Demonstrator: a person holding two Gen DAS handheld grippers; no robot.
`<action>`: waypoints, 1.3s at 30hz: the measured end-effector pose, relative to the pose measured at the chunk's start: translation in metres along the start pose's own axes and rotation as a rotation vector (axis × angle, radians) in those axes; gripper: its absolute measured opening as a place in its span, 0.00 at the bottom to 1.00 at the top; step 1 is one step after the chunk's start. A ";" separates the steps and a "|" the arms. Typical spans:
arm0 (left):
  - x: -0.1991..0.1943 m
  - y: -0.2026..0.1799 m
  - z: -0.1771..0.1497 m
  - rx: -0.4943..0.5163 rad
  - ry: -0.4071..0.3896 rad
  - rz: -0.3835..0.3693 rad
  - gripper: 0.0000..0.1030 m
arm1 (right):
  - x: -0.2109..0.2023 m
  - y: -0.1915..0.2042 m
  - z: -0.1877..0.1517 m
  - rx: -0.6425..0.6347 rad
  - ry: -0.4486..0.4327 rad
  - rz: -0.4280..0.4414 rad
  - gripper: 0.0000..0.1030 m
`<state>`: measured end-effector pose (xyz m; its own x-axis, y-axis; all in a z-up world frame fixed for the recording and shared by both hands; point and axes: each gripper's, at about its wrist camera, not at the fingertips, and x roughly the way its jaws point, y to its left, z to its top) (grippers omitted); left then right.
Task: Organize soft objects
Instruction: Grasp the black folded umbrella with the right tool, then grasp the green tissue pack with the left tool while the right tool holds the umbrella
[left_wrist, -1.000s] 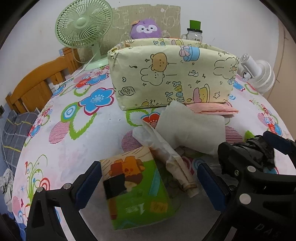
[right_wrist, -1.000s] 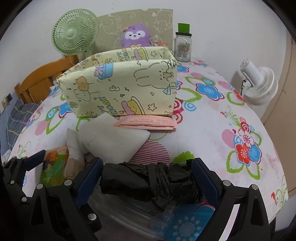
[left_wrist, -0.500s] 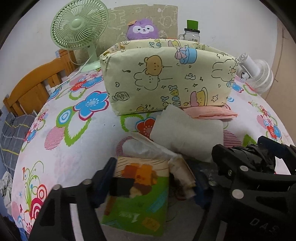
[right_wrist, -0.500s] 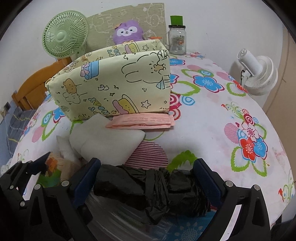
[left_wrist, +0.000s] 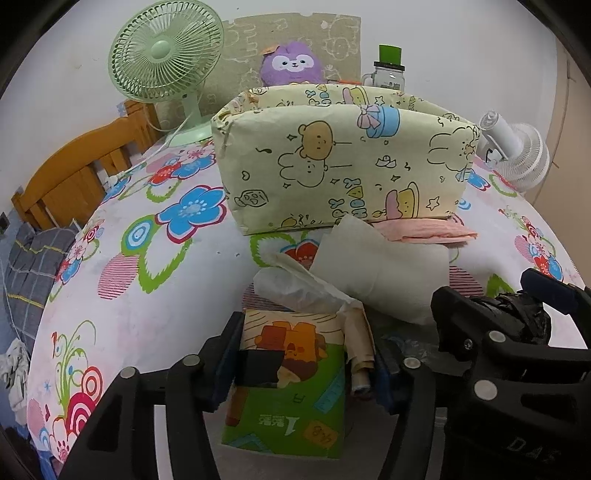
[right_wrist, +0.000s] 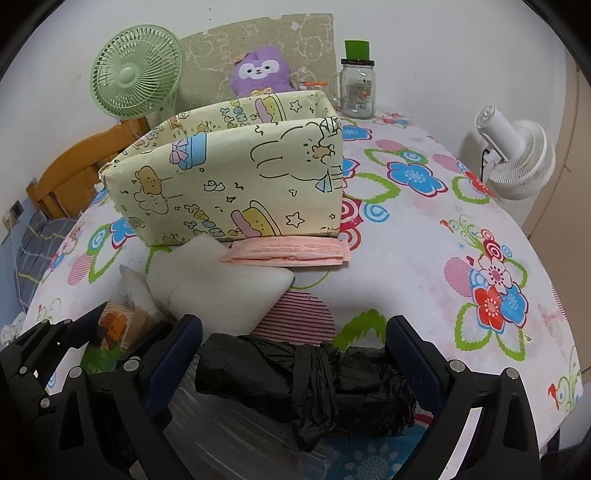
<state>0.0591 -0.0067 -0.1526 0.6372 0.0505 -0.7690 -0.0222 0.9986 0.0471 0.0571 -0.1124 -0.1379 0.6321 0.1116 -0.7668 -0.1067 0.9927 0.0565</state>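
since a second ago the left gripper (left_wrist: 301, 363) has closed and now clenches the tissue pack (left_wrist: 286, 384), a soft, glossy green-and-orange rectangle lying flat before the yellow cartoon-print fabric box (left_wrist: 343, 170), long axis pointing toward it. right gripper (right_wrist: 295, 365) stands released around a crinkled black plastic bundle (right_wrist: 306, 380), pads not pressing.

Green-orange tissue pack (left_wrist: 291, 384); pale-yellow cartoon-print box (left_wrist: 343, 166); black bundle (right_wrist: 306, 380); floral tablecloth (right_wrist: 424, 258); purple plush (right_wrist: 260, 72).
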 end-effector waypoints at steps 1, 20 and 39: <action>0.000 0.000 -0.001 -0.002 0.002 0.002 0.69 | -0.001 0.001 0.000 -0.005 0.000 -0.001 0.97; -0.019 0.010 -0.029 -0.032 0.009 0.000 0.81 | -0.022 0.012 -0.015 -0.056 -0.041 -0.047 0.97; -0.018 0.011 -0.018 -0.053 0.010 -0.016 0.54 | -0.016 0.010 -0.012 -0.039 -0.039 -0.023 0.62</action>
<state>0.0337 0.0041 -0.1494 0.6297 0.0345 -0.7760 -0.0529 0.9986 0.0015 0.0369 -0.1053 -0.1325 0.6644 0.0909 -0.7419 -0.1206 0.9926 0.0137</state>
